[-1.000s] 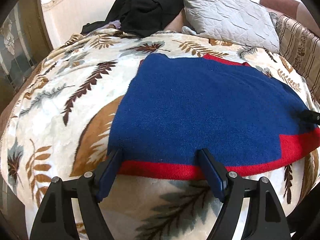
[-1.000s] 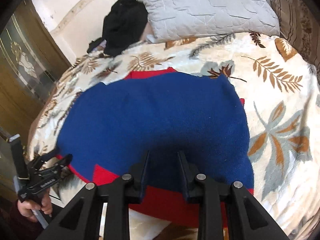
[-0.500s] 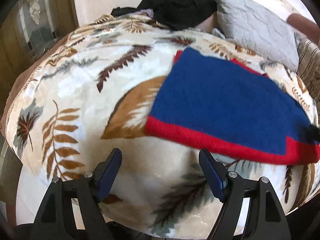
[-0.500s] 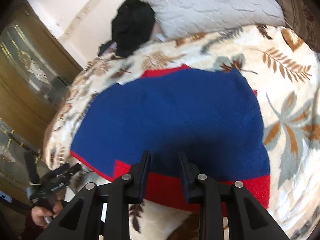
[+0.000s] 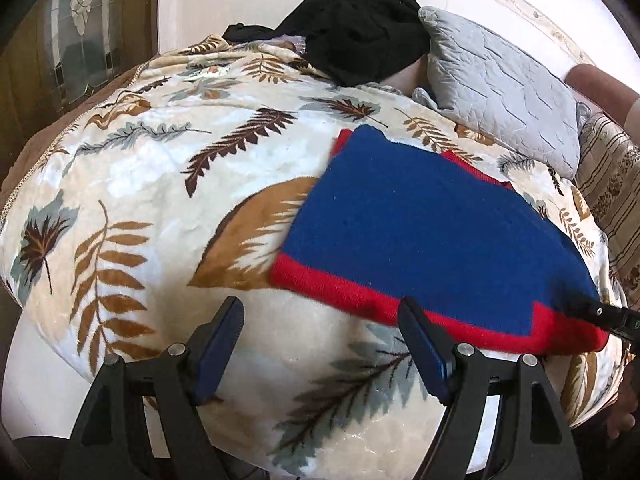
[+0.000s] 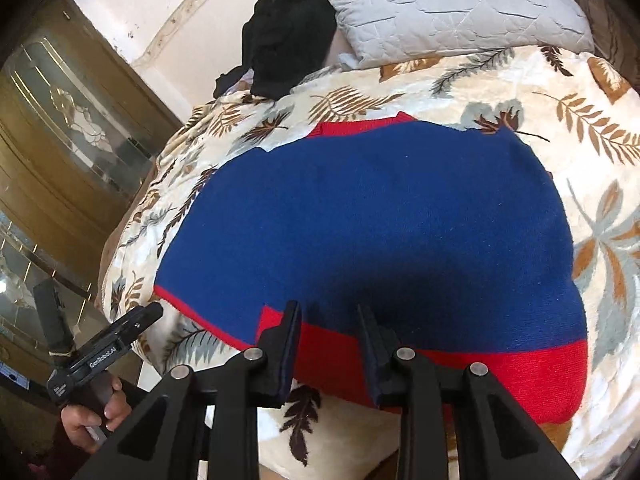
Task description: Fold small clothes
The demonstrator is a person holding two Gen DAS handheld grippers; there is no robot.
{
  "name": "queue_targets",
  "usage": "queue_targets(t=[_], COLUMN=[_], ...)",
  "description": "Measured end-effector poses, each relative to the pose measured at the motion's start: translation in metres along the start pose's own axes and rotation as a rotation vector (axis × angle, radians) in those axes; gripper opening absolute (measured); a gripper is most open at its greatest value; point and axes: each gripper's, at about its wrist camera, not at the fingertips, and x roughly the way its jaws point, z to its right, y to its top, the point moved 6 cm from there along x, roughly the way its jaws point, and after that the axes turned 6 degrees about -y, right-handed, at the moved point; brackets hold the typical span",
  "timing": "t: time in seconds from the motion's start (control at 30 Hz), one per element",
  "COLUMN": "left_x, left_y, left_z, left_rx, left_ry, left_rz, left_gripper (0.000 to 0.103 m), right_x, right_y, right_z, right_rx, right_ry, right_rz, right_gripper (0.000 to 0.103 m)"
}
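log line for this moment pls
sweater: flat on blanket | left gripper: open, holding nothing | right gripper: part open over red hem

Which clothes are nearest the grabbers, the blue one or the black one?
The blue sweater with red trim, flat on the blanket beside both grippers. The black clothes are heaped far off beside the grey pillow.

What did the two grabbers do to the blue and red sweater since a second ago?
The left gripper drew back from the sweater's red hem, where its open fingers had been at the edge; it now hangs over the bare leaf-print blanket, holding nothing. The right gripper stayed at the hem, jaws narrow. The sweater stayed flat, and the grey pillow and black clothes didn't move.
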Motion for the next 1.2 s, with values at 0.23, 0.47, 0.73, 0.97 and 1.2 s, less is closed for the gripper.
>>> queue_targets(t=[0.23,0.47,0.73,0.97,1.2], left_x=[-0.006,-0.008,-0.007,-0.006,-0.003], left_y=[0.007,0.010,0.011,0.011,0.011], left_z=[0.001,0.001,-0.002,0.003,0.003], left_rx=[0.058,0.086,0.081,0.097,0.098], left_ry=[0.093,0.130,0.149,0.159,0.161], left_rz=[0.048,0.069,0.070,0.072,0.067], left_gripper=[0.080,0.080,0.080,0.080,0.080], right_x=[0.004,0.006,0.007,0.004,0.003], right_y=[0.001,0.001,0.000,0.000,0.000], right_z=[0.005,-0.005,-0.008,-0.006,-0.005], right_rx=[0.020,0.003,0.000,0.008,0.014], right_ry=[-0.009,0.016,0.026,0.029,0.035], right_rz=[-0.014,-0.009,-0.011,-0.010,-0.010], right_gripper=[0.032,0.032,0.032,0.032,0.032])
